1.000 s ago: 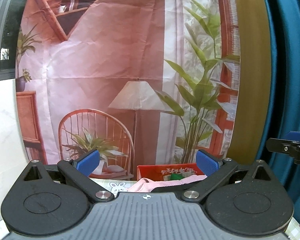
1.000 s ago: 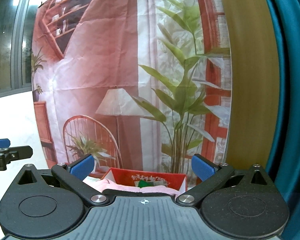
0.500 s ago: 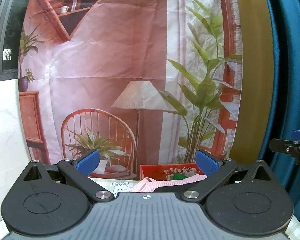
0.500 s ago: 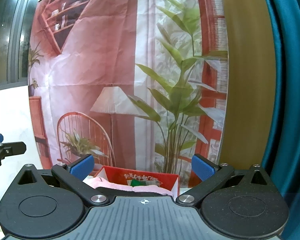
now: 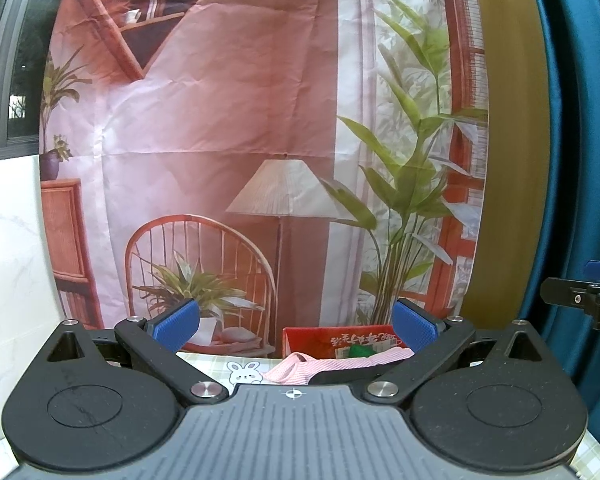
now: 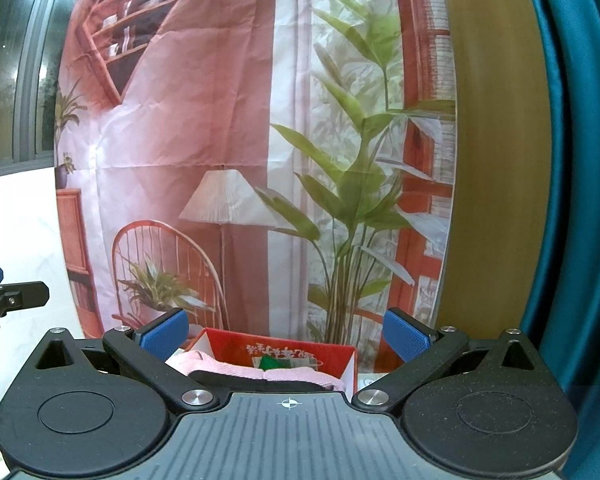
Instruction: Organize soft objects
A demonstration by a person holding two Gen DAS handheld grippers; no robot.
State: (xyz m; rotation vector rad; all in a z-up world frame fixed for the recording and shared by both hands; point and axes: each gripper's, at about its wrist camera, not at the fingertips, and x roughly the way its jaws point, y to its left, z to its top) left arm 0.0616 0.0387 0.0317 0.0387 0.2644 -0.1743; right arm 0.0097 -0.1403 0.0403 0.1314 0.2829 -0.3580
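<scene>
A red box [image 5: 336,340] stands low at the back, with a pink garment [image 5: 324,368] lying in front of it and partly over its edge; a green item [image 5: 358,350] shows inside. My left gripper [image 5: 296,324] is open and held above them, nothing between its blue pads. In the right wrist view the same red box [image 6: 300,350] and pink garment [image 6: 236,370] with a dark part lie just below my open right gripper [image 6: 284,332]. Each gripper's tip shows at the edge of the other's view.
A printed backdrop [image 5: 240,140] of a chair, lamp and plant hangs close behind the box. A blue curtain [image 5: 572,160] is at the right, white marble wall [image 5: 12,260] at the left. A checked tablecloth with a rabbit print [image 5: 242,372] covers the table.
Both views have shifted slightly; the right gripper's view swung left then back. Both grippers stay open and the garment and box have not moved.
</scene>
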